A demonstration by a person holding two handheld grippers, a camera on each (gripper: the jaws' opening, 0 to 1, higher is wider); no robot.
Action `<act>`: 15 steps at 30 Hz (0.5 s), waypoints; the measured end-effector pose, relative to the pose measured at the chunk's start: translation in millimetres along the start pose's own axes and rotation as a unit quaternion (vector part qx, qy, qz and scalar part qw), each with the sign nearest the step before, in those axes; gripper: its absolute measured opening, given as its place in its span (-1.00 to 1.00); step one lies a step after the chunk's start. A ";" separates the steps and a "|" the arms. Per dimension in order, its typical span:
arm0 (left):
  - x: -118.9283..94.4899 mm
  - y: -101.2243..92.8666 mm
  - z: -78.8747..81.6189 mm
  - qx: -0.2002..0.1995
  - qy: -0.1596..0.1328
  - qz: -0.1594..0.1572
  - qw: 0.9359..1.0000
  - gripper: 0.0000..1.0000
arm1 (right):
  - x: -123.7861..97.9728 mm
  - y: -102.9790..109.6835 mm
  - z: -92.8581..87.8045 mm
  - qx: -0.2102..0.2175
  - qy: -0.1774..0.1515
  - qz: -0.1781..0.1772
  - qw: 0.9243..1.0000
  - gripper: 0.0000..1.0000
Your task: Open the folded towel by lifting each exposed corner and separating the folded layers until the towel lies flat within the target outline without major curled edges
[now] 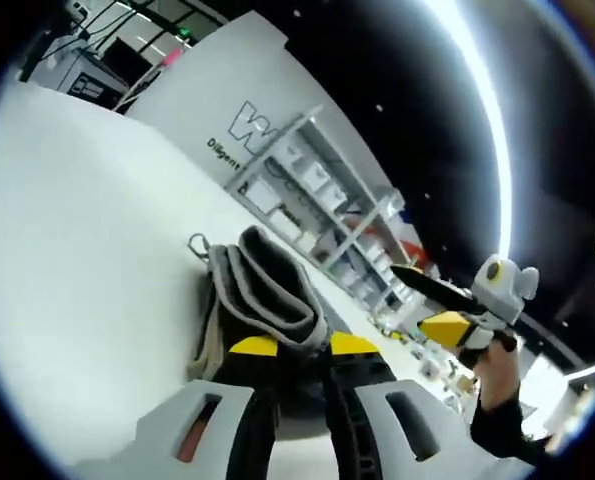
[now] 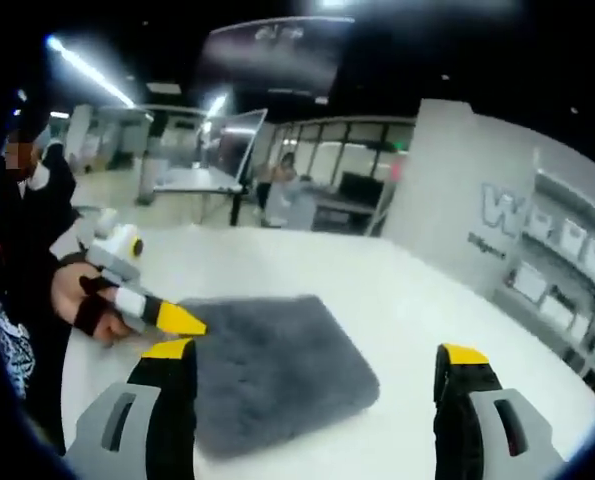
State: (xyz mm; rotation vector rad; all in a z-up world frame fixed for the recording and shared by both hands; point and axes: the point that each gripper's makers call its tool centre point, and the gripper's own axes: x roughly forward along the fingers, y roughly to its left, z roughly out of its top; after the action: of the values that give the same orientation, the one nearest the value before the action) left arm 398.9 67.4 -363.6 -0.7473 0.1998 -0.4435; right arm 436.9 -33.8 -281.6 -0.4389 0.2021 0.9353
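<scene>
A grey folded towel (image 2: 272,370) is seen lying on the white table (image 2: 407,290). In the left gripper view, its near edge (image 1: 267,290) is clamped between the closed jaws of the left gripper (image 1: 299,352). The right gripper (image 2: 317,352) is held above the table with jaws wide apart, nothing gripped.

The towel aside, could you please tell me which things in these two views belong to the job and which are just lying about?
Belongs to the job:
- grey towel, folded, on the white table
- left gripper, jaws closed on the towel's edge
- right gripper, jaws wide apart above the towel

Just lying about:
- metal shelving with boxes
- wall with lettering
- far desk
</scene>
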 end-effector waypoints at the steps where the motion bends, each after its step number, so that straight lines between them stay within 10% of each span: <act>1: -0.3 -0.7 -0.1 0.001 -0.001 -0.003 1.000 -0.76 | -0.5 -3.6 4.6 -0.003 0.009 0.002 1.000 0.98; 15: -3.4 -8.6 -1.1 -0.031 -0.009 -0.006 0.999 -0.78 | -1.6 -33.4 55.4 -0.086 0.134 0.040 0.987 0.99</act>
State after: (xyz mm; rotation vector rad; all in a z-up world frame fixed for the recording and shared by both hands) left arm 392.7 62.8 -358.4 -0.8134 0.1939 -0.4441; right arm 461.9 -27.4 -222.2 -0.7207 0.3873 0.9744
